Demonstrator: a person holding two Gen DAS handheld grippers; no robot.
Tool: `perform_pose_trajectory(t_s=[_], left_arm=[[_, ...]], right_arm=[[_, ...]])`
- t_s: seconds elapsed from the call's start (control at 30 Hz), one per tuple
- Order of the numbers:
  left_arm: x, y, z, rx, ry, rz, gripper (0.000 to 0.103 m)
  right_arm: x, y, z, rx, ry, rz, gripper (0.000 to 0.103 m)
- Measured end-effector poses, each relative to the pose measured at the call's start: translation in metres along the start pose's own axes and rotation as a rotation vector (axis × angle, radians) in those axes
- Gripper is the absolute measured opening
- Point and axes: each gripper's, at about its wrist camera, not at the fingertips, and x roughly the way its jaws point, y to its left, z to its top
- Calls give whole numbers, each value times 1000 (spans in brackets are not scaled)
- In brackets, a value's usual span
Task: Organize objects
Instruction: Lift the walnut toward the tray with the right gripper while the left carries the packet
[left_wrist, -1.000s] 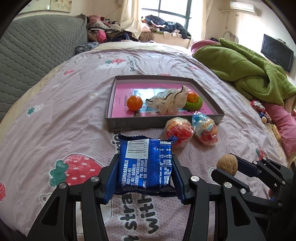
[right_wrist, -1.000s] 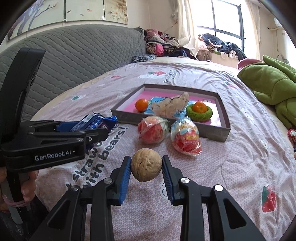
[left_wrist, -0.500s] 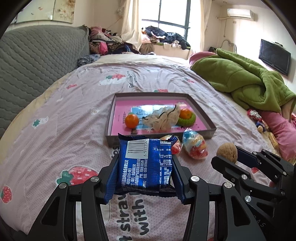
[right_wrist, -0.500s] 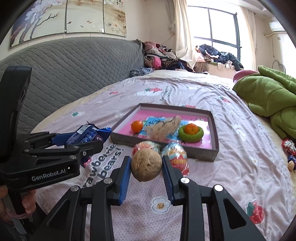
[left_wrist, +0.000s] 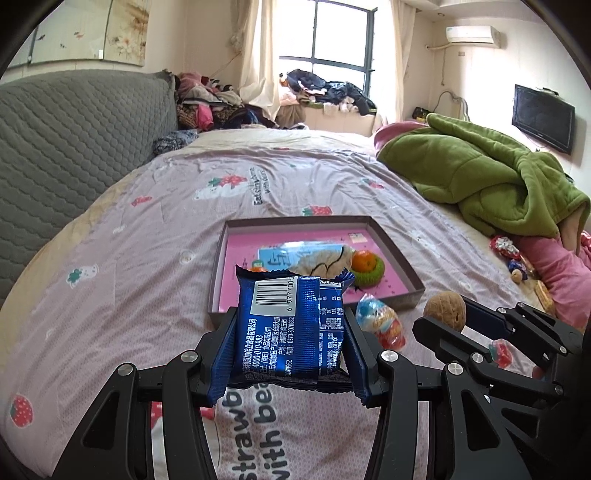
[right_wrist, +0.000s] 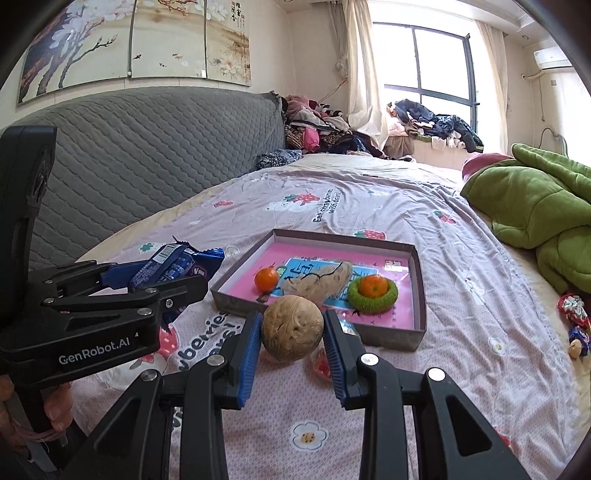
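My left gripper (left_wrist: 291, 332) is shut on a blue snack packet (left_wrist: 291, 325), barcode side up, held above the bedspread. My right gripper (right_wrist: 291, 328) is shut on a brown walnut (right_wrist: 293, 327); the walnut (left_wrist: 445, 305) also shows at the right of the left wrist view. Ahead lies a grey tray (right_wrist: 388, 336) with a pink floor, holding a tangerine (right_wrist: 266, 278), a crumpled light cloth (right_wrist: 317, 282) and a second tangerine inside a green knitted ring (right_wrist: 373, 291). A wrapped sweet (left_wrist: 380, 321) lies on the bedspread in front of the tray.
The pink strawberry-print bedspread (left_wrist: 147, 258) covers the bed. A green blanket (left_wrist: 487, 177) is piled at the right, with small wrapped sweets (right_wrist: 574, 317) near it. A grey quilted headboard (right_wrist: 147, 155) stands at the left. Clothes are heaped by the window.
Both grippers have risen with their loads and tilted up, so the tray now looks lower and smaller. The packet hides one tangerine and one wrapped sweet in the left view.
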Motion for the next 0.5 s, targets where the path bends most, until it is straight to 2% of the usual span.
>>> perform_pose_trajectory(t_s=[0.5], left_arm=[[26, 0, 19, 4, -7, 14, 54]], right_arm=[[12, -21, 28, 6, -38, -22, 34]])
